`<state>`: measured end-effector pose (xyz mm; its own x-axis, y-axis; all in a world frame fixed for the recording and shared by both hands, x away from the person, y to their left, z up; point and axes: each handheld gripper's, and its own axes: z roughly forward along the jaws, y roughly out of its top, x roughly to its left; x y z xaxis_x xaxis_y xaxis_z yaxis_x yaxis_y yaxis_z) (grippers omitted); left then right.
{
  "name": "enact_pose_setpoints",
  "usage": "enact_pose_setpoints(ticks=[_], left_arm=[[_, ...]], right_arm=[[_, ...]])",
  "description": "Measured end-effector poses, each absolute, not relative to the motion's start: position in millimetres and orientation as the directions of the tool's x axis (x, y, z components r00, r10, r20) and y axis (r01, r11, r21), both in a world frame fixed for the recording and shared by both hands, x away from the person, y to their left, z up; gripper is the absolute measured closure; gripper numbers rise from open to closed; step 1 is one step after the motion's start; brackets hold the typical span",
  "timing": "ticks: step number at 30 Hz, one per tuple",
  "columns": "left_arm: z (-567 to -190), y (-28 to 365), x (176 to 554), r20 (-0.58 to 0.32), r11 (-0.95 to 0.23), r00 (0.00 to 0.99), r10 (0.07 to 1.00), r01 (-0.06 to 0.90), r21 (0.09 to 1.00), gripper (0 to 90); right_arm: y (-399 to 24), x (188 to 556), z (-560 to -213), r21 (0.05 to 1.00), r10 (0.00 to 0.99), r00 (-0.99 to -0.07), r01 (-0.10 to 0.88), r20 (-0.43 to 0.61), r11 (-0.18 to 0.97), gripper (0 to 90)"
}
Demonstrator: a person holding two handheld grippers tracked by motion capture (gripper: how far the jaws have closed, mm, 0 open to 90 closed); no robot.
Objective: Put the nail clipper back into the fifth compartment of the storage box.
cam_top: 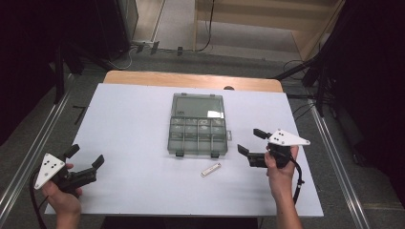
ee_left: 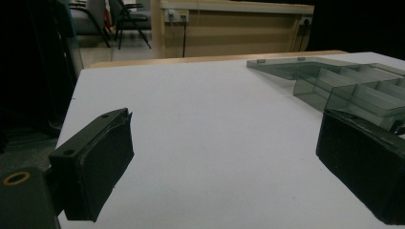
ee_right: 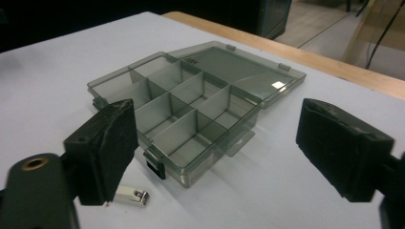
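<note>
A clear grey compartment box (cam_top: 197,125) lies at the middle of the white surface (cam_top: 129,124), its lid (cam_top: 198,106) thrown flat back on the far side, so every cell is reachable from above. The right gripper view shows the cells (ee_right: 181,114) bare, nothing in them that I can make out. A small silver nail clipper (cam_top: 210,170) lies on the surface just in front of the box, nearer the right tool (cam_top: 250,141), probably meant for one of the cells. Both tools hold nothing: the left tool (cam_top: 86,157) hovers well off at the near left corner with jaws apart, and the right tool sits beside the box, jaws also wide apart.
</note>
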<state>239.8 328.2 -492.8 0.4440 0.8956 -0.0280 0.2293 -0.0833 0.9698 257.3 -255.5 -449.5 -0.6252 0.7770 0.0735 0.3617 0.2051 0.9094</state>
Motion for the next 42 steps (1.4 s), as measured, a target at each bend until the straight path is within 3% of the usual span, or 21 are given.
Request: enact_pose_setpoints(ticks=[1, 3, 5, 7, 8, 9, 10, 13, 31, 42], left_arm=[[-493, 327, 241, -0.028, -0.09, 0.453, 0.891, 0.237, 0.967, 4.7], [-493, 327, 241, -0.028, -0.093, 0.459, 0.888, 0.24, 0.966, 4.7], [-493, 325, 240, -0.026, -0.103, 0.48, 0.877, 0.24, 0.965, 4.8], [-493, 325, 242, -0.023, -0.111, 0.49, 0.872, 0.243, 0.964, 4.8], [-493, 324, 244, -0.027, -0.112, 0.492, 0.87, 0.251, 0.961, 4.7], [-493, 324, 244, -0.027, -0.112, 0.492, 0.87, 0.251, 0.961, 4.8], [-493, 324, 244, -0.025, -0.116, 0.493, 0.87, 0.253, 0.961, 4.8], [-493, 323, 243, -0.021, -0.121, 0.495, 0.869, 0.253, 0.96, 4.8], [-493, 319, 245, 0.003, -0.15, 0.496, 0.868, 0.256, 0.955, 4.8], [-493, 318, 245, 0.005, -0.152, 0.498, 0.867, 0.256, 0.955, 4.8]], right_arm=[[-249, 260, -450, 0.899, 0.78, -0.623, 0.375, 0.063, 0.227, 28.5], [-245, 261, -450, 0.893, 0.78, -0.623, 0.385, 0.064, 0.233, 31.7], [-234, 264, -452, 0.873, 0.769, -0.636, 0.411, 0.069, 0.261, 46.0], [-231, 264, -452, 0.869, 0.764, -0.641, 0.417, 0.073, 0.267, 50.0], [-225, 265, -454, 0.861, 0.748, -0.659, 0.423, 0.079, 0.281, 63.8], [-225, 265, -454, 0.861, 0.748, -0.659, 0.423, 0.079, 0.281, 63.8], [-221, 267, -457, 0.851, 0.727, -0.683, 0.42, 0.067, 0.315, 78.4], [-218, 270, -461, 0.832, 0.695, -0.715, 0.431, 0.079, 0.349, 89.7], [-192, 280, -502, 0.708, 0.622, -0.78, 0.48, 0.074, 0.518, 90.0], [-186, 281, -509, 0.703, 0.607, -0.793, 0.459, 0.049, 0.543, 90.0]])
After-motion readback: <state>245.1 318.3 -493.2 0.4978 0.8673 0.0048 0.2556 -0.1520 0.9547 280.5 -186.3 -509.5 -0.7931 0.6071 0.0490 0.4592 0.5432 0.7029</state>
